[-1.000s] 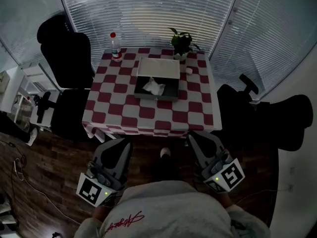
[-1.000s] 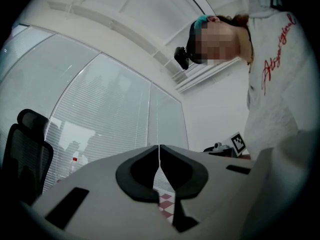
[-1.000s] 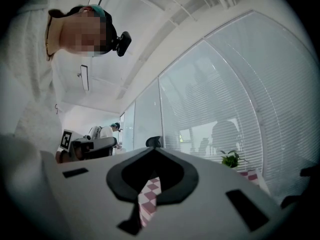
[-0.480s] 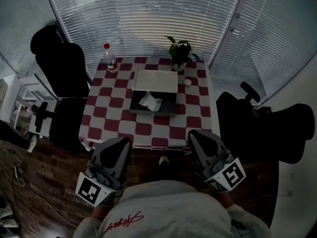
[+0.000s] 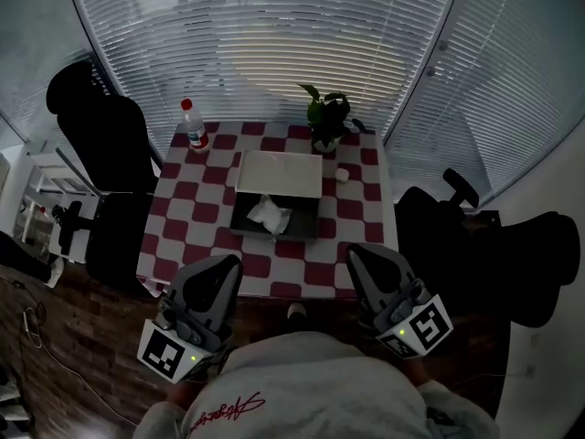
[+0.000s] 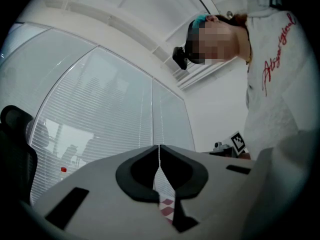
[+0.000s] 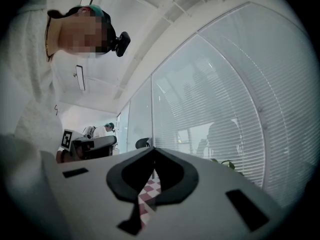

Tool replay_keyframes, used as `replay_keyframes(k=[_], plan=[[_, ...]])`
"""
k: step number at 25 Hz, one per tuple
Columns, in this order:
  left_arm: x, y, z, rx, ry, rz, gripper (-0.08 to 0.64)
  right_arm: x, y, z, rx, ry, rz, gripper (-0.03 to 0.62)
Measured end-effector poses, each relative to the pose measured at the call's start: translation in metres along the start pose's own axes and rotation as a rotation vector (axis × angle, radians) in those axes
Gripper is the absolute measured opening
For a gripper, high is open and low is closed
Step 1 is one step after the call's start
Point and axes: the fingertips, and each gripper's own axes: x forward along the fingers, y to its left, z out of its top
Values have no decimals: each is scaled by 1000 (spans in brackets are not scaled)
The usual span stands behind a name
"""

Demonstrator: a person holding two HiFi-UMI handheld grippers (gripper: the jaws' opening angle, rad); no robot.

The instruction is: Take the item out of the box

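Nothing is done yet, I'd say. The left gripper (image 5: 219,268), jaws pressed together and empty, hangs short of the checkered table (image 5: 187,231). Mid-table, the open box (image 5: 272,235) holds a crumpled white item (image 5: 268,214), perhaps paper or cloth. The right gripper (image 5: 364,256) is likewise closed and empty.

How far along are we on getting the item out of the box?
Done: the box sits with its lid open, so the item is exposed. In hand: nothing; the left gripper and right gripper are both shut and empty, held short of the table. Left: reach in, grip the item, lift it out.
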Motion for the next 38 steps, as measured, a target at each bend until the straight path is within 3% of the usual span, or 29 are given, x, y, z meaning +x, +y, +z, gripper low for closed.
replay_keyframes(k=[21,29,38], plan=[[81,42,-31,3,11,68,18,46,-97,-15,52,1,52,9],[89,49,-34,10,21,63,18,52,-101,-20,75,-4,53,9],[81,68,-21,4,10,-5,18,65,-89,-12,58,-14,-16,9]])
